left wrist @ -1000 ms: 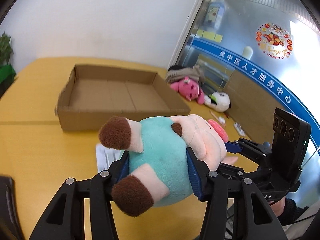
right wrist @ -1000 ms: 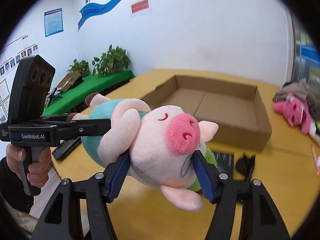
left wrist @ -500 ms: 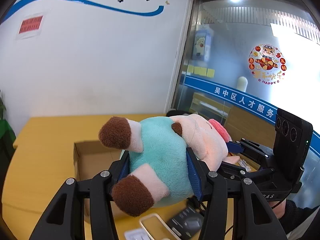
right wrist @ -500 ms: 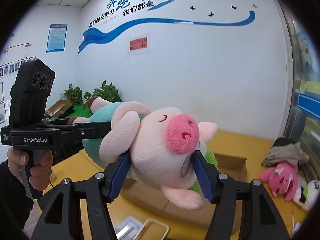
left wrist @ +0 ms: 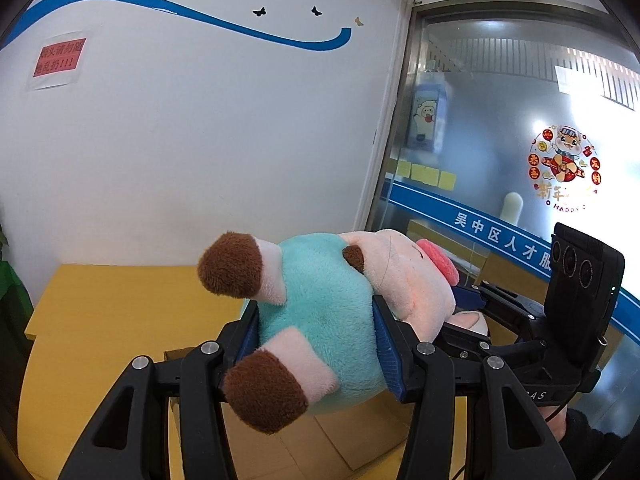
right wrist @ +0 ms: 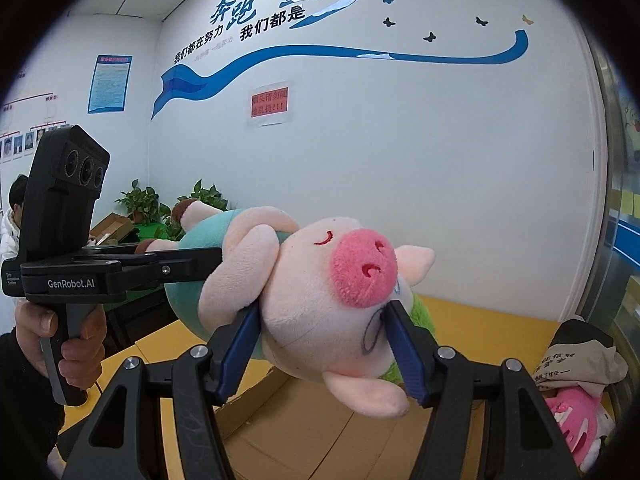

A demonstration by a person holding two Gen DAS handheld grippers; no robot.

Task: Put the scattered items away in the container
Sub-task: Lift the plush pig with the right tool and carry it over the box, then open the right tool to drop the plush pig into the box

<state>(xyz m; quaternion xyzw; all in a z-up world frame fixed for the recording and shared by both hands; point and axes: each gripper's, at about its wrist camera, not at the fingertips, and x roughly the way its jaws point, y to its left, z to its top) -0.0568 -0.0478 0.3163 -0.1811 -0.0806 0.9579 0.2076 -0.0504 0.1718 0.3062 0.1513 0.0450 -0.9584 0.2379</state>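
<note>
A plush pig (left wrist: pixel 320 312) with a teal body, brown feet and a pink snout hangs in the air between both grippers. My left gripper (left wrist: pixel 318 338) is shut on its teal belly, blue pads pressed into both sides. My right gripper (right wrist: pixel 320 344) is shut on the pig's head (right wrist: pixel 320 300), just under the snout. A hand (right wrist: pixel 68 344) holds the left gripper's handle at the left of the right wrist view. The open cardboard box (right wrist: pixel 256 396) lies directly below the pig; only part of its floor (left wrist: pixel 340 452) shows under the fingers.
The yellow table (left wrist: pixel 120 304) runs back to a white wall. A pink plush toy (right wrist: pixel 576 424) and a grey cloth bundle (right wrist: pixel 580 352) lie at the table's right end by a glass partition (left wrist: pixel 480 140). Potted plants (right wrist: pixel 140 204) and a person (right wrist: pixel 12 216) are at the far left.
Both grippers have risen and moved forward together with the pig held between them. The box has slid from the middle of the views down under the fingers. Neither grip has changed.
</note>
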